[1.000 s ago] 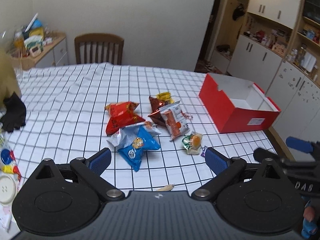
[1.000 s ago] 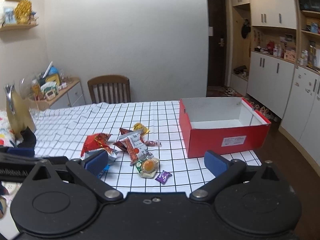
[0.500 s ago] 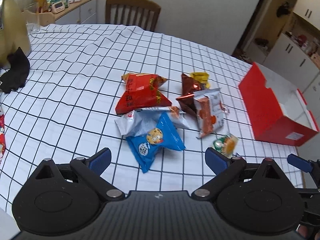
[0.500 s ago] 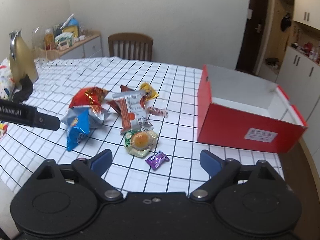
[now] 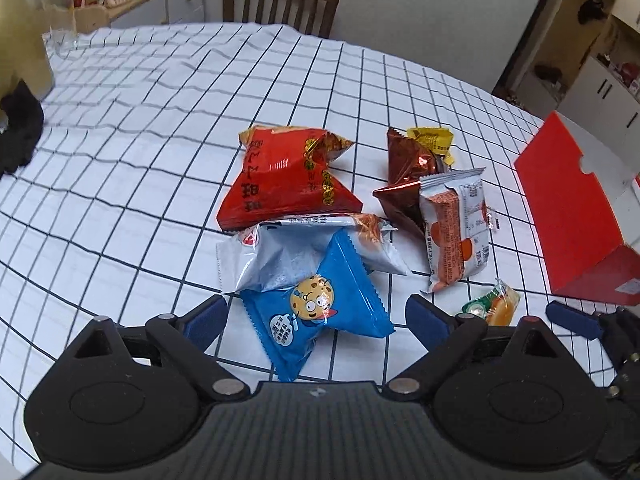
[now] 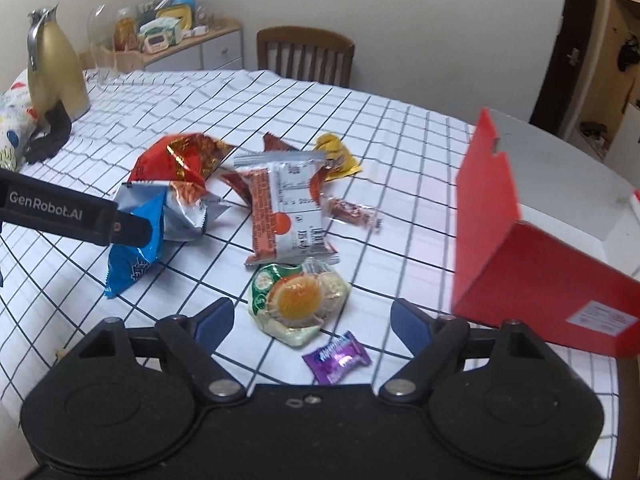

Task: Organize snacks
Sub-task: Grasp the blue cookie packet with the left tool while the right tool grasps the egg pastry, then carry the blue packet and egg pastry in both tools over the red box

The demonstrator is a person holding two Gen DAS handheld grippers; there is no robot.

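Snacks lie heaped on the checked tablecloth ahead of both grippers. The left gripper, jaws closing but grasping nothing, straddles a blue cookie packet. The right gripper, likewise closing and empty, flanks a green-rimmed jelly pack, a purple candy just nearer. A red box stands open to its right.

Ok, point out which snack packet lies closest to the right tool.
The small purple candy, just ahead of the right tool. It is the smallest wrapper and the only purple one; the round green-and-orange packet lies just beyond it.
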